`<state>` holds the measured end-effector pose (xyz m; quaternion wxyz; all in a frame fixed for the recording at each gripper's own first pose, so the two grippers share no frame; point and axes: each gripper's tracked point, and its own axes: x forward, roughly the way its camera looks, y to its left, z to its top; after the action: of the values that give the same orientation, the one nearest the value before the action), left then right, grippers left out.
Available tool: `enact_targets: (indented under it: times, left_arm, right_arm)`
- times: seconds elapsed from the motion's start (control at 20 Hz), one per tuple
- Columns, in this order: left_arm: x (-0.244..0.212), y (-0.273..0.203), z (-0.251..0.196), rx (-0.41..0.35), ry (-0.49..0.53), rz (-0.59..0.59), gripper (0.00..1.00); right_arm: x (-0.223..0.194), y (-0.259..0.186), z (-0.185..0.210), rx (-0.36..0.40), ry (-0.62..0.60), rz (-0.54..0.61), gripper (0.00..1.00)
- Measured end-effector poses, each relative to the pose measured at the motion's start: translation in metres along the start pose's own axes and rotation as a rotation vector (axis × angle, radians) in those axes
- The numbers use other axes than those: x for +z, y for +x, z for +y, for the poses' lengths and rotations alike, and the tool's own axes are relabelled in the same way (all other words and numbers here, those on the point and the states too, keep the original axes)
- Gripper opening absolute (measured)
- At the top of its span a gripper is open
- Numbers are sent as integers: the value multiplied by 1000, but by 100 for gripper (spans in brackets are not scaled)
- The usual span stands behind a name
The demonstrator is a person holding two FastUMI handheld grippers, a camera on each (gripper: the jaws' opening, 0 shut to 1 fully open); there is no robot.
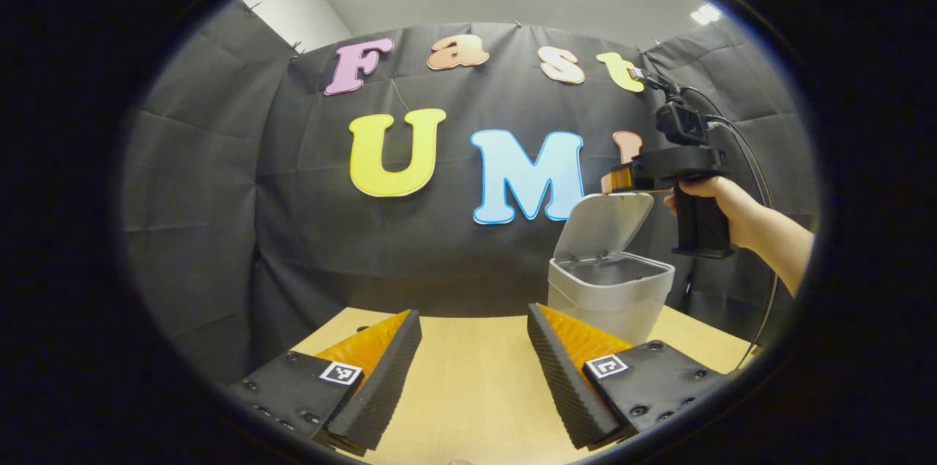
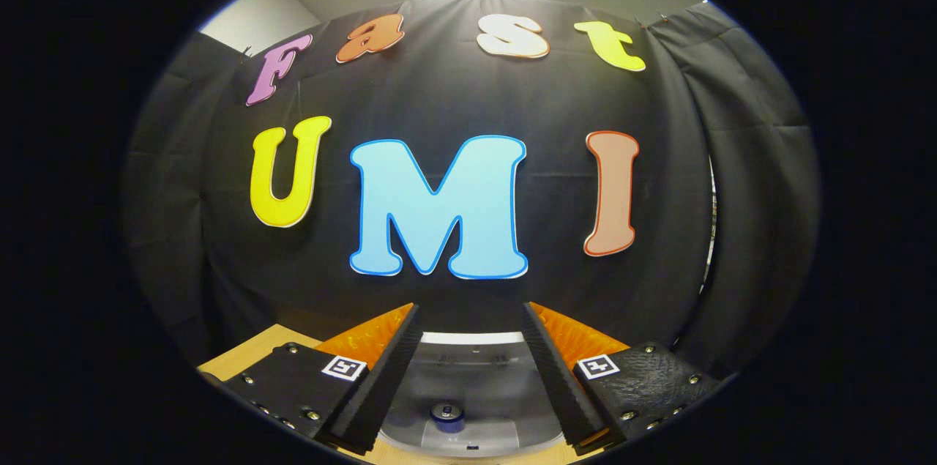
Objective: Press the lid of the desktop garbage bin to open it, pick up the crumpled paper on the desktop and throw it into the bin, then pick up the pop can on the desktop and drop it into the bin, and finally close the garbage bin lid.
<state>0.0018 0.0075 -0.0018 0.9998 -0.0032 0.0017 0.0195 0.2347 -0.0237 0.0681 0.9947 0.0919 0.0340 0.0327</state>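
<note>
The grey desktop bin [image 1: 611,293] stands on the wooden table at the right in the left gripper view, its lid [image 1: 604,225] tipped up and back. A hand holds my right gripper [image 1: 621,179] just above the raised lid. In the right gripper view I look down into the bin [image 2: 505,384], where the pop can [image 2: 446,414] lies on the bottom. My right gripper [image 2: 468,322] is open over it, holding nothing. My left gripper [image 1: 474,326] is open above the table, left of the bin and apart from it.
The light wooden table [image 1: 468,384] stretches under the left gripper's fingers, with its far edge close to the black cloth wall. A cable [image 1: 761,179] hangs from the right gripper behind the person's forearm [image 1: 776,238].
</note>
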Motion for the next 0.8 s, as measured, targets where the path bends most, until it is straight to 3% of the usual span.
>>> enact_targets:
  times: [0.15, 0.4, 0.75, 0.8]
  left_arm:
    - [1, 0, -1, -11, -1, -2, 95]
    - [2, -3, 3, -14, 1, -5, 95]
    - [-1, -9, 14, 8, 1, 5, 95]
    - [-1, -9, 16, 13, 4, 3, 91]
  right_arm:
    - [-17, -10, 3, 6, -15, 26, 89]
    - [-73, -14, 8, 20, -24, 173, 89]
    - [-115, -3, 9, 25, 2, 175, 92]
    - [-119, -1, 10, 25, -4, 173, 92]
